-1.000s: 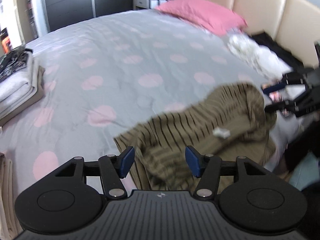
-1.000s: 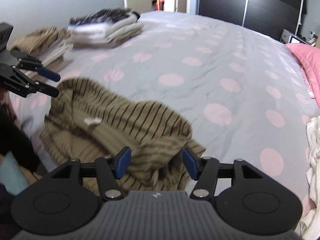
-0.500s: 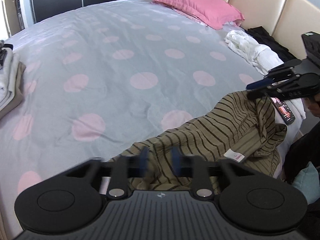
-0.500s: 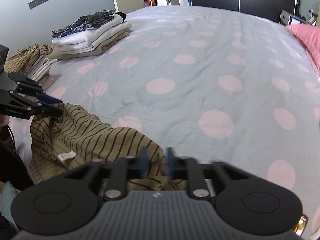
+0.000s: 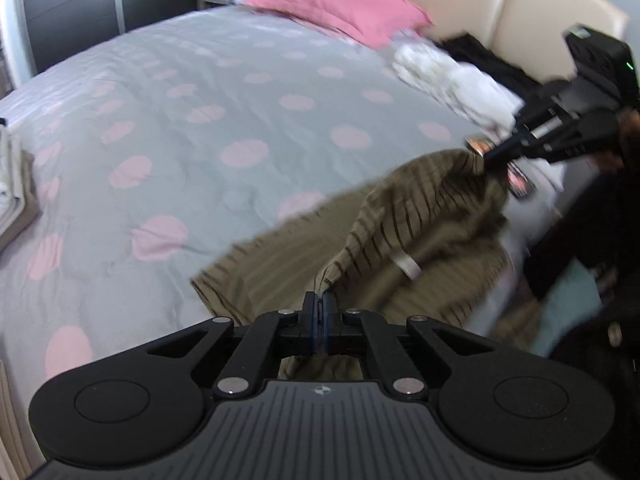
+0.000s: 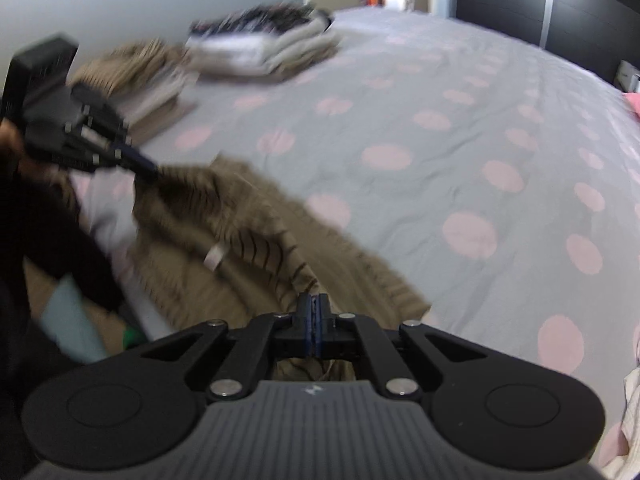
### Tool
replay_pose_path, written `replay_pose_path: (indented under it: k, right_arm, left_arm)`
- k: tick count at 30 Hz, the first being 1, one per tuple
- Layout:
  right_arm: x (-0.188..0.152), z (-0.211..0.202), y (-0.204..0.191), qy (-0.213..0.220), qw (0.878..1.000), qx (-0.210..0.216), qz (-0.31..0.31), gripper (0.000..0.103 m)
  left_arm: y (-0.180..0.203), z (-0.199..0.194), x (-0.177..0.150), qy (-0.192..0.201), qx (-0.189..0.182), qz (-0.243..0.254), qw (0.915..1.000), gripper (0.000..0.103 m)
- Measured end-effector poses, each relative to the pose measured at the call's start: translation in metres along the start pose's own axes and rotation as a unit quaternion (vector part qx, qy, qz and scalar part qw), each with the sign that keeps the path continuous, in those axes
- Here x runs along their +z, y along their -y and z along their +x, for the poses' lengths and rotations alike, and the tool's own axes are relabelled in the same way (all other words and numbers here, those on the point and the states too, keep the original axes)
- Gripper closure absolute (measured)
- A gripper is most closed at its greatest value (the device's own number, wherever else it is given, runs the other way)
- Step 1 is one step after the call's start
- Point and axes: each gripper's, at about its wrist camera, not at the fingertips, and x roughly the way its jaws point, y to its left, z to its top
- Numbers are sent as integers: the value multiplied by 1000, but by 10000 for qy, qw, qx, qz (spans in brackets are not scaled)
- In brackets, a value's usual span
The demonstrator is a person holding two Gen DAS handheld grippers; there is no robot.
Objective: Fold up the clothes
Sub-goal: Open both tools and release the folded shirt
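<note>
Your olive striped garment [image 5: 420,216] lies bunched at the near edge of the bed [image 5: 200,120], lifted at two points. Your left claw [image 5: 319,304] is clamped on one fold of it; your right claw [image 6: 313,312] pinches another. A small white label [image 5: 406,265] shows on the fabric, its writing too blurred to read. The bed cover is grey with pink dots. A pink pillow [image 5: 340,8] sits by the cream headboard [image 5: 500,8], white crumpled clothes [image 5: 448,80] beside it. Folded stacks [image 6: 260,48] rest on the bed's far corner in the right view
</note>
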Motion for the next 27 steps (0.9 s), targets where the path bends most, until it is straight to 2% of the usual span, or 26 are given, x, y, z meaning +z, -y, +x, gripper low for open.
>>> replay_pose_path:
  k: [2,8,15,19,21,22,25,27]
  right_arm:
    - [-5,-5,-7,-95,9998,88,-158,101]
    - [-24,13,-22,-707,9951,480,-494,101]
    - [-36,29,-39,-1226,9863,722,-838,97]
    - [-39,23,-42,-1210,9860,797,-826,95]
    - [-38,15,-43,-1083,9873,849,-791,89]
    - [-38,10,-44,-1003,9882,861,-772,83]
    - [-34,-4,-42,-682,9925,764,-660,80]
    - [-31,-11,-37,-438,9963,577,-457,80]
  left_arm:
    - [7,2,-8,-176,-110,163,9997,102]
    - [25,18,-29,-736,-324,553,9952,102]
    - [33,29,-42,-1260,-560,773,9874,102]
    - [35,24,-42,-1238,-764,808,9861,100]
    - [32,15,-41,-1136,-949,670,9867,88]
    - [32,9,-40,-1056,-1011,620,9873,86]
    - [27,-6,-34,-750,-1058,394,9908,82]
    - [21,-11,-29,-522,-934,184,9941,82]
